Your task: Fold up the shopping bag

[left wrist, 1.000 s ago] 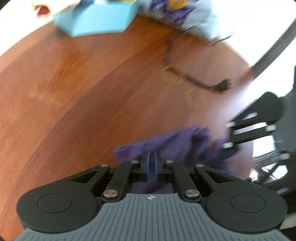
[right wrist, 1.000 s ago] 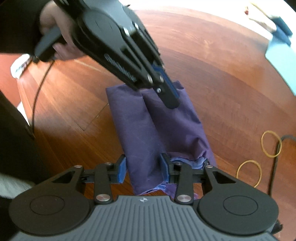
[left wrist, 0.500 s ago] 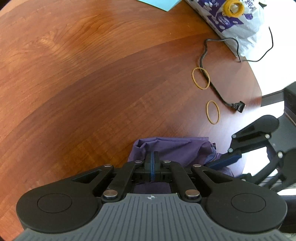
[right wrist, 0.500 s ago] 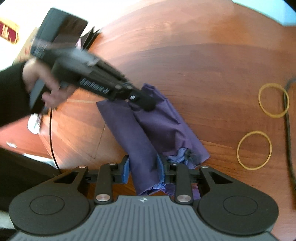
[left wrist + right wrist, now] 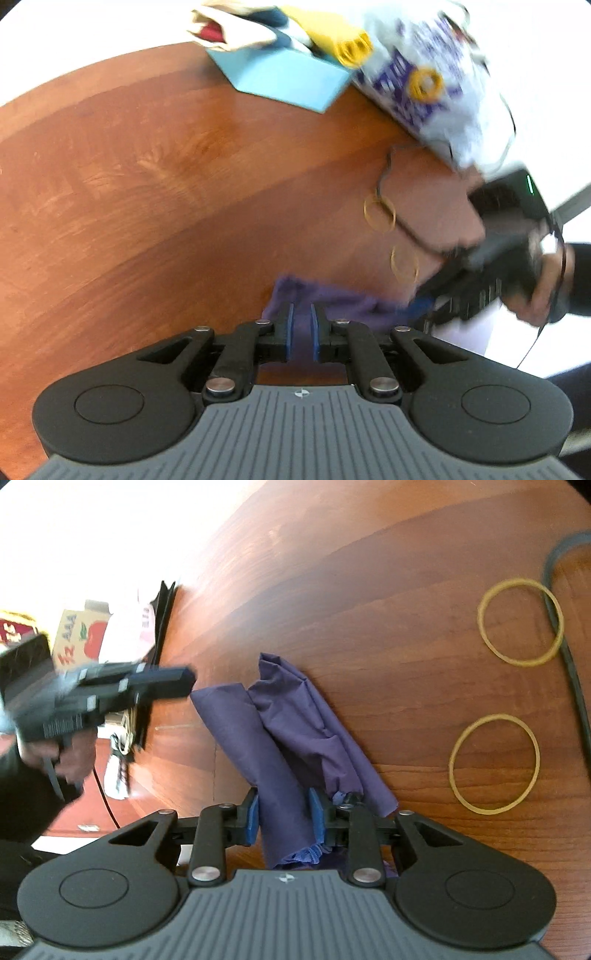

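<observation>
Since the earlier frames my left hand-held gripper (image 5: pixel 300 326) has let go of the purple shopping bag (image 5: pixel 280 753) and lifted clear of its far end; its jaws are opening with nothing between them.

Item 1, nearest: right hand-held gripper (image 5: pixel 283 818). Jaws closing around the near end of the bag's folded left strip; fabric sits between the blue pads (image 5: pixel 252 814), grasped or nearly so.

Item 2: shopping bag. Lies on the table (image 5: pixel 369 609), folded lengthwise into a narrow bundle, one strip overlapping a crumpled second layer; the near end bunches under my right gripper.

Item 3: two rubber bands, one (image 5: pixel 494 765) just right of the bag, the other (image 5: pixel 521 622) beyond it, crossed by a black cable (image 5: pixel 569 653).

Item 4: left gripper as the right view shows it (image 5: pixel 184 681), blurred, hovering beside the bag's far end, a hand (image 5: pixel 72 755) on its grip.

Item 5, far edge, left view: blue sheet (image 5: pixel 288 79), white printed plastic bag (image 5: pixel 436 85).
</observation>
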A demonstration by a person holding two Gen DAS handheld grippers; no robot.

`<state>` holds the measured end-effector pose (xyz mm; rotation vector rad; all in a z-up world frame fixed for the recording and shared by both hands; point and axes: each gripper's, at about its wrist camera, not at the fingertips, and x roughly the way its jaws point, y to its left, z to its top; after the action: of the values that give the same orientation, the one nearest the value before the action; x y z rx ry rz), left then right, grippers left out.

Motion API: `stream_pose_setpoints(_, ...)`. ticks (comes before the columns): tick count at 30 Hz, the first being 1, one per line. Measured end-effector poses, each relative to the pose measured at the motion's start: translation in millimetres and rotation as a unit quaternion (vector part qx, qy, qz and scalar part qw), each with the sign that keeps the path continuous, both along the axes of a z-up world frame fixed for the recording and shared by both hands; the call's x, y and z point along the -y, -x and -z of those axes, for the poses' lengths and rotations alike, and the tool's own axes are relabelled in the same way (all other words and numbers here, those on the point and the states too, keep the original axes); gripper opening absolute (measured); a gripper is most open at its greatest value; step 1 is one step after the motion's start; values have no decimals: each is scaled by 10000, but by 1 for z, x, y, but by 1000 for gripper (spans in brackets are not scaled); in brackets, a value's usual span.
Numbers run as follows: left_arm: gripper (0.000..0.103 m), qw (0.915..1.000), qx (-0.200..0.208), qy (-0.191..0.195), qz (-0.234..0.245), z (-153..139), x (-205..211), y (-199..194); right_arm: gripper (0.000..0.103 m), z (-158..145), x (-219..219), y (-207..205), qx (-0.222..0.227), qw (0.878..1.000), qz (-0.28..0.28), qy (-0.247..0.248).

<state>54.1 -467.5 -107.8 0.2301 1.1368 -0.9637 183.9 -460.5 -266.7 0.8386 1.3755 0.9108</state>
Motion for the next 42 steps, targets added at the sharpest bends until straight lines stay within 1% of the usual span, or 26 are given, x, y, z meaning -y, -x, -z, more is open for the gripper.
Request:
stream_pose_setpoints(5,12,9987,445,-213,118,5,1,16,31,5,-2,0,-44,9999,50,-82)
stream_pose_setpoints(6,12,9983,507,-223,166,5,1,18,31,5,-2,0,-43,9999,54,-83)
stream_pose_setpoints(8,13,9972,698,-83,246,0,1,18,31,5,-2,1,-47,9999,72,-79)
stream_pose_setpoints(9,18,9972,707,-33,253,-1,1,17,31,5,-4,1,-30,9999,78,-58)
stream_pose_setpoints(10,21,9973,676,16,279,-2,3,13,31,4,-6,2,0,10000,84,-23)
stream_pose_setpoints(11,22,9981,523,4,334,-1,11,4,31,4,-6,1,13,10000,89,-7)
stream_pose_setpoints(12,18,9988,313,-27,376,3,21,-6,31,3,-6,2,26,9999,97,12)
stream_pose_setpoints(13,12,9991,150,-96,387,9,28,-13,31,2,-6,2,48,9999,108,45)
stream_pose_setpoints(14,3,9991,6,-179,389,16,35,-19,31,1,-6,3,65,9999,116,73)
stream_pose_setpoints(15,3,9988,-107,-270,402,23,40,-24,31,0,-6,3,79,9998,122,98)
stream_pose_setpoints(16,3,9986,-143,-299,410,26,43,-25,31,-1,-5,3,103,9998,120,129)
stream_pose_setpoints(20,2,9959,-601,-451,511,45,56,-34,31,-4,-4,4,150,9995,144,216)
stream_pose_setpoints(21,2,9954,-658,-497,487,48,58,-36,31,-4,-4,4,154,9995,156,232)
stream_pose_setpoints(23,1,9950,-726,-580,352,53,61,-39,31,-4,-5,4,154,9994,190,247)
stream_pose_setpoints(25,1,9939,-871,-662,115,58,64,-45,31,-4,-6,5,142,9993,234,257)
stream_pose_setpoints(27,2,9930,-969,-675,-35,60,64,-47,31,-5,-6,6,149,9990,304,304)
stream_pose_setpoints(28,2,9917,-1074,-687,-182,61,62,-50,31,-6,-7,7,157,9988,339,332)
stream_pose_setpoints(29,2,9896,-1217,-676,-363,62,60,-53,32,-7,-7,8,161,9985,377,352)
stream_pose_setpoints(32,3,9852,-1492,-552,-631,66,51,-59,30,-12,-8,15,241,9972,543,449)
stream_pose_setpoints(35,3,9850,-1527,-476,-643,67,47,-59,30,-13,-1,24,193,9952,838,467)
stream_pose_setpoints(38,3,9856,-1511,-457,-610,68,48,-59,30,-8,11,31,24,9912,1260,406)
stream_pose_setpoints(40,3,9862,-1493,-444,-568,67,49,-60,29,-1,15,30,-188,9890,1427,327)
stream_pose_setpoints(42,2,9873,-1444,-415,-516,68,49,-59,29,2,15,26,-288,9886,1439,330)
